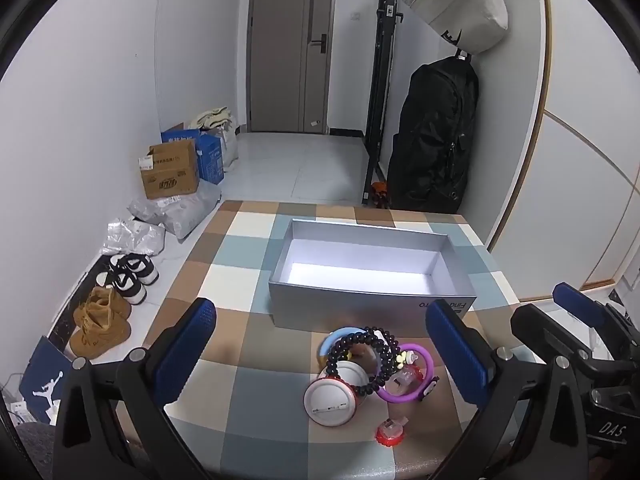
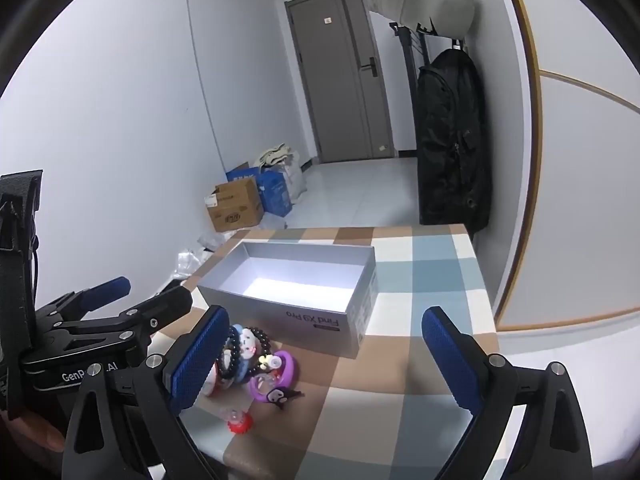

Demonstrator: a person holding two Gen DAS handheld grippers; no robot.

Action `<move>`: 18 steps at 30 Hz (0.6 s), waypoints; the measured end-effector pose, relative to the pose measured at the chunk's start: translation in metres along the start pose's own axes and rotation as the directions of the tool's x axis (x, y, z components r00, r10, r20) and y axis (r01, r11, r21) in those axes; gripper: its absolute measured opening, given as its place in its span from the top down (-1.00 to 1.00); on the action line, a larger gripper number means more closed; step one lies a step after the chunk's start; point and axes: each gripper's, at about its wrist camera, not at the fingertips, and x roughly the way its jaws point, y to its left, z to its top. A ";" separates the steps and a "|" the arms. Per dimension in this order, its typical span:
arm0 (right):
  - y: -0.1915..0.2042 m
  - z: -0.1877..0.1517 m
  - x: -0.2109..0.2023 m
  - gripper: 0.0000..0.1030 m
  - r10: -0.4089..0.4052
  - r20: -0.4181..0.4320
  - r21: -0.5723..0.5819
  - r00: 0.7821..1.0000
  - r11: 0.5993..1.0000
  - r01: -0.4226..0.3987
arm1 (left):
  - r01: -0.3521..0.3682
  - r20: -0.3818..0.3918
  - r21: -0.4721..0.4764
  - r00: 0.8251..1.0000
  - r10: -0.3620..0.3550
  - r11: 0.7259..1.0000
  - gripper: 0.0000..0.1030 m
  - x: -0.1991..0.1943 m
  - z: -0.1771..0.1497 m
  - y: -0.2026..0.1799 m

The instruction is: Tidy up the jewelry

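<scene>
A small heap of jewelry lies on the checked tablecloth in front of an open silver-grey box (image 1: pixel 340 304) (image 2: pixel 280 312), whose inside is bare. The heap holds a black bead bracelet (image 1: pixel 360 360) (image 2: pixel 248 348), a purple ring bracelet (image 1: pixel 408 376) (image 2: pixel 280 376), a white round badge (image 1: pixel 330 404) and a red-based charm (image 1: pixel 390 432) (image 2: pixel 238 424). My left gripper (image 1: pixel 320 306) (image 2: pixel 144 296) hovers open over the heap, touching nothing. My right gripper (image 2: pixel 326 314) (image 1: pixel 556 316) stands open just right of the heap, with nothing between its fingers.
The table (image 1: pixel 224 360) ends close behind the box and drops to the floor on the left, where shoes (image 1: pixel 120 292) and cardboard boxes (image 1: pixel 170 172) lie. A black backpack (image 1: pixel 432 136) hangs by the far right corner. A wall panel stands to the right.
</scene>
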 end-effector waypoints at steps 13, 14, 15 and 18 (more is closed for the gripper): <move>-0.004 -0.002 0.002 -0.90 0.013 0.004 0.027 1.000 1.000 -0.013 | 0.003 0.002 0.011 1.000 -0.003 1.000 -0.98 0.001 -0.004 -0.004; -0.004 -0.003 0.002 -0.90 0.013 0.003 0.027 1.000 1.000 -0.013 | 0.004 0.004 0.014 1.000 -0.005 1.000 -0.98 0.001 -0.004 -0.004; -0.004 -0.003 0.002 -0.90 0.014 0.003 0.026 1.000 1.000 -0.014 | 0.005 0.006 0.014 1.000 -0.005 1.000 -0.98 0.001 -0.003 -0.005; -0.004 -0.003 0.003 -0.90 0.014 0.003 0.029 1.000 0.999 -0.014 | 0.006 0.008 0.014 1.000 -0.006 1.000 -0.97 0.000 -0.003 -0.004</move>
